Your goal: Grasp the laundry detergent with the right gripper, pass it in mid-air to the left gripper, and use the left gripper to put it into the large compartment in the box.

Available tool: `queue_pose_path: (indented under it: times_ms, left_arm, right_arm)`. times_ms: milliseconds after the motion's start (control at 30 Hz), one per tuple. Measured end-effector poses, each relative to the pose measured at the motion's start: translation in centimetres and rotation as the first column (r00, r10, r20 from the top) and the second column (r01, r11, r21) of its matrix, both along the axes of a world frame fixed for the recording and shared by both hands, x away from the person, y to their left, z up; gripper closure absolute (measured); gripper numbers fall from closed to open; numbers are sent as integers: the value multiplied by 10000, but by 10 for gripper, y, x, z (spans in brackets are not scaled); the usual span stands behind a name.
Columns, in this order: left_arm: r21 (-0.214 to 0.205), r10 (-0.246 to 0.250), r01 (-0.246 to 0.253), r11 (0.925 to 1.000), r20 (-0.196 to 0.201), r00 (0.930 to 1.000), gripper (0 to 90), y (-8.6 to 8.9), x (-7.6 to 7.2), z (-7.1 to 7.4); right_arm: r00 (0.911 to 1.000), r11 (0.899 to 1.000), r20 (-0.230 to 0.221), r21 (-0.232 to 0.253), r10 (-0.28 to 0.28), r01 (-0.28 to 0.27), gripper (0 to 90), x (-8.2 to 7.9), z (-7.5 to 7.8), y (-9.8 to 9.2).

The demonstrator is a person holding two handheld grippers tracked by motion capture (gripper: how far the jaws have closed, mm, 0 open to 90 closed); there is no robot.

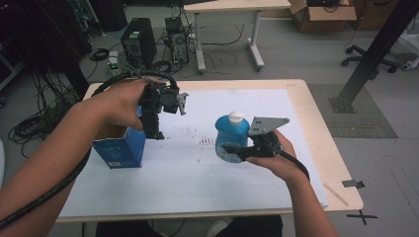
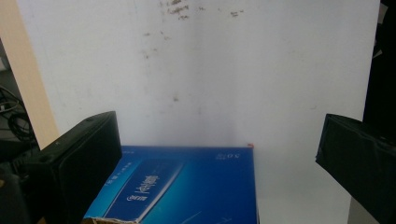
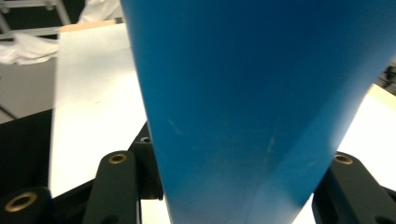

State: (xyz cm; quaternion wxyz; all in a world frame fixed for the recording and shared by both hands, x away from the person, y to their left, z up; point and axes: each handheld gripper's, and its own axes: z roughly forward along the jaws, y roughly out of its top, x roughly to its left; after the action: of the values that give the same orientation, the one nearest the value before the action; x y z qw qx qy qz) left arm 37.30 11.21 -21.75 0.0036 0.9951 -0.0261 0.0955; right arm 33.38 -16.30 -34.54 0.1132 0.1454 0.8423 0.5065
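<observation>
Right tool (image 1: 228, 150), high view: clamped on blue bottle (image 1: 231, 134) with white cap (image 1: 236, 116), bottle upright, lifted off white sheet (image 1: 217, 182) on tabletop (image 1: 323, 148), right of centre. Grey plate (image 1: 267, 124) on top of tool, just beside bottle. Left tool (image 1: 154, 129): pointing down, jaws above open top of blue box (image 1: 121, 147), which stands at left edge of sheet. Well apart, box and bottle.

Left tool view: jaws spread wide, nothing between the pads; blue box (image 2: 187, 186) below, nearer the left jaw, white sheet (image 2: 233, 84) beyond, with faint dark specks.

Right tool view: blue bottle (image 3: 252, 102) close up between jaws, pressed from both sides; white sheet (image 3: 93, 93) behind at left.
</observation>
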Motion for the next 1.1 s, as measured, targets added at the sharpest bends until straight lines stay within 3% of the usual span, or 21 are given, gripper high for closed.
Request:
queue_pose_path:
  times_ms: [267, 600, 733, 1100]
  left_arm:
    - [-18, -194, 193, 9998, -323, 9993, 3, -10, -4, 0]
    - [-50, -513, 511, 9987, -540, 9972, 4, -27, -12, -4]
    - [-274, -697, 678, 9973, -747, 9948, 4, -33, -17, -5]
    - [-104, -964, 959, 9953, -864, 9916, 4, -44, -24, -6]
  right_arm:
    - [9964, 9962, -144, 261, 838, -834, 457, -5, -9, 10]
    - [9919, 9904, -349, 698, 1221, -1194, 455, -3, -28, 35]
    - [9893, 9874, -397, 783, 1407, -1373, 455, -2, -33, 48]
    - [9837, 9824, -397, 716, 1755, -1724, 455, 0, -34, 73]
